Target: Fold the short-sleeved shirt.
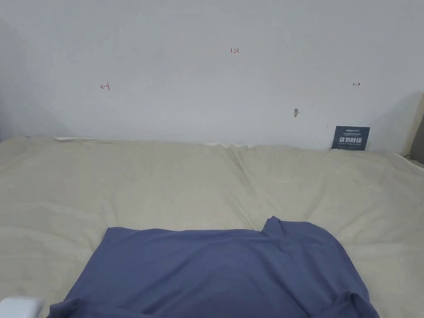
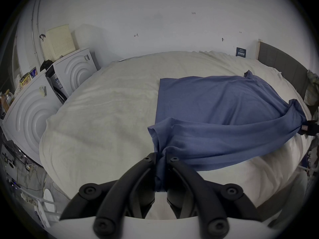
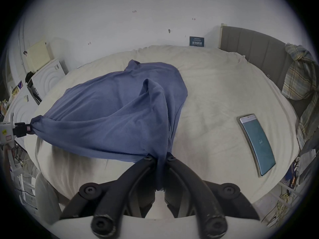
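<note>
The left gripper (image 2: 161, 158) has its jaws drawn narrow with a bunch of blue cloth pinched between them, the fabric running down the gap toward the camera. That cloth is one near corner of the shirt (image 2: 224, 104). The right gripper (image 3: 159, 158) is closed the same way on the other near corner, a twisted rope of blue cloth caught between its two jaws.

From both grips the shirt rises off the bed (image 2: 103, 104) and stretches between the two tools as a sagging band along the near edge. In the right gripper view the left gripper (image 3: 22, 129) sits at the far left with the cloth gathered into a knot at its tip; in the left gripper view the right gripper (image 2: 309, 129) shows at the far right edge, likewise at the end of the stretched cloth.

Beyond the lifted edge, the rest of the shirt (image 1: 223, 269) lies spread on the cream sheet, its far hem straight, one corner peaked up.

A phone (image 3: 257, 144) lies on the bed to the right of the shirt, well apart. A plaid shirt (image 3: 300, 80) hangs over the grey headboard (image 3: 250, 53). White boxes (image 2: 34, 108) stand by the bed's left side.
</note>
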Demonstrator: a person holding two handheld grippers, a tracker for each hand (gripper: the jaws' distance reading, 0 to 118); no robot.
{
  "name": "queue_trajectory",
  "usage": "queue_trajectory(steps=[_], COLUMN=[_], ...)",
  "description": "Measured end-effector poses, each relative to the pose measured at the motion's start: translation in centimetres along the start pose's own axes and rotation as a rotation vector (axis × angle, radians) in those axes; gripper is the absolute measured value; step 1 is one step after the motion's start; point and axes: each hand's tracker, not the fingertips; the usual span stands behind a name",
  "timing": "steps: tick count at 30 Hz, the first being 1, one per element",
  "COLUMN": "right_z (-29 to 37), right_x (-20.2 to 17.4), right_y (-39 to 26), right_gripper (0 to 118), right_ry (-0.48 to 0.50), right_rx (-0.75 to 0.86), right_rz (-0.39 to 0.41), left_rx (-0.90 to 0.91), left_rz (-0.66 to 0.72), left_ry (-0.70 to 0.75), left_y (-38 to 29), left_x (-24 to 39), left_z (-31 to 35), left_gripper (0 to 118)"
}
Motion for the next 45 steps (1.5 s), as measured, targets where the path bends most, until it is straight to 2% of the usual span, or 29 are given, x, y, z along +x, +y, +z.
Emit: queue_trajectory(steps=[4, 9, 10, 11, 12, 13, 14, 15, 16, 17, 18, 20, 22, 23, 25, 26, 27, 28, 29, 30, 31, 32, 34, 36, 43, 44, 45], right_z=[1.7, 2.6, 2.4, 2.2, 2.1, 2.0, 2.0, 2.2, 2.8, 3.4, 3.7, 4.9, 5.9, 6.2, 6.5, 6.4, 6.2, 6.1, 5.7, 5.0, 4.7, 4.5, 3.6, 2.6, -5.6, -7.0, -8.5], right_x=[0.6, 0.7, 1.0, 1.1, 1.0, 0.9, 1.0, 1.1, 1.1, 1.1, 1.0, 1.1, 1.1, 1.0, 0.4, 0.0, -0.5, -0.9, -1.5, -2.4, -2.8, -2.9, -3.6, -3.6, -1.9, -1.8, -1.6], right_y=[-2.1, -5.3, -5.9, -6.2, -6.4, -6.4, -6.1, -5.8, -5.5, -5.1, -4.7, -3.5, -2.3, -1.9, -0.6, 0.1, 0.7, 1.2, 1.7, 2.1, 2.3, 2.8, 4.2, 5.4, 13.7, 14.8, 15.7], right_gripper=[6, 7, 11, 22, 56, 80, 92, 92, 92, 92, 92, 92, 92, 92, 92, 90, 74, 45, 6, 0, 0, 0, 0, 0, 0, 10, 37], right_ry=[-0.004, -0.008, -0.008, -0.005, -0.01, -0.032, -0.046, -0.039, -0.037, -0.027, -0.019, 0.001, 0.064, 0.092, 0.088, 0.085, 0.094, 0.075, 0.04, -0.003, 0.004, 0.034, 0.049, 0.056, 0.052, 0.025, 0.003], right_rx=[-0.018, -0.056, -0.063, -0.059, -0.041, -0.03, -0.03, -0.033, -0.019, 0.031, 0.063, 0.088, 0.151, 0.167, 0.171, 0.168, 0.15, 0.158, 0.175, 0.194, 0.198, 0.179, 0.164, 0.175, 0.1, 0.08, 0.053], right_rz=[0.012, 0.038, 0.03, 0.029, 0.015, 0.006, 0.008, 0.011, 0.016, 0.009, -0.011, -0.074, -0.147, -0.156, -0.138, -0.102, -0.04, 0.009, 0.041, 0.058, 0.059, 0.055, -0.005, 0.011, -0.001, 0.013, 0.044], left_rx=[-0.021, -0.102, -0.097, -0.098, -0.094, -0.095, -0.094, -0.089, -0.071, -0.029, 0.03, 0.05, 0.081, 0.109, 0.127, 0.152, 0.166, 0.173, 0.183, 0.186, 0.182, 0.19, 0.178, 0.199, 0.186, 0.19, 0.194], left_rz=[0.036, 0.007, 0.003, 0.007, 0.029, 0.033, 0.039, 0.042, 0.054, 0.076, 0.097, 0.17, 0.18, 0.177, 0.161, 0.144, 0.111, 0.099, 0.05, 0.018, -0.01, -0.041, -0.055, -0.075, -0.055, -0.052, -0.044], left_ry=[-0.017, -0.001, -0.003, -0.006, -0.013, -0.011, -0.017, -0.026, -0.043, -0.055, -0.091, -0.169, -0.148, -0.135, -0.13, -0.138, -0.151, -0.136, -0.115, -0.091, -0.058, -0.04, -0.096, -0.142, -0.117, -0.108, -0.108], left_y=[-2.8, -6.4, -6.9, -7.3, -7.5, -7.5, -7.5, -7.2, -7.0, -6.9, -6.5, -5.5, -4.1, -3.4, -2.0, -1.2, -0.3, 0.4, 1.0, 1.6, 2.0, 2.6, 3.4, 4.5, 7.7, 7.9, 8.1], left_x=[-0.3, 0.1, 0.3, 0.3, 0.2, 0.2, 0.2, 0.1, 0.0, -0.2, -0.5, -1.5, -1.7, -1.6, -1.1, -0.8, 0.3, 1.0, 1.8, 2.7, 2.7, 3.3, 4.0, 4.7, 5.0, 5.0, 4.9], left_z=[1.2, 1.8, 1.7, 1.4, 1.1, 0.9, 0.9, 1.2, 1.4, 1.8, 2.4, 2.9, 3.6, 3.9, 4.7, 5.0, 5.4, 5.4, 5.2, 5.0, 4.0, 3.8, 3.7, 3.5, -0.5, -0.8, -1.4], left_gripper=[10, 10, 10, 10, 22, 47, 81, 108, 114, 114, 118, 118, 118, 118, 113, 101, 74, 51, 31, 12, 10, 0, 0, 0, 0, 0, 0])
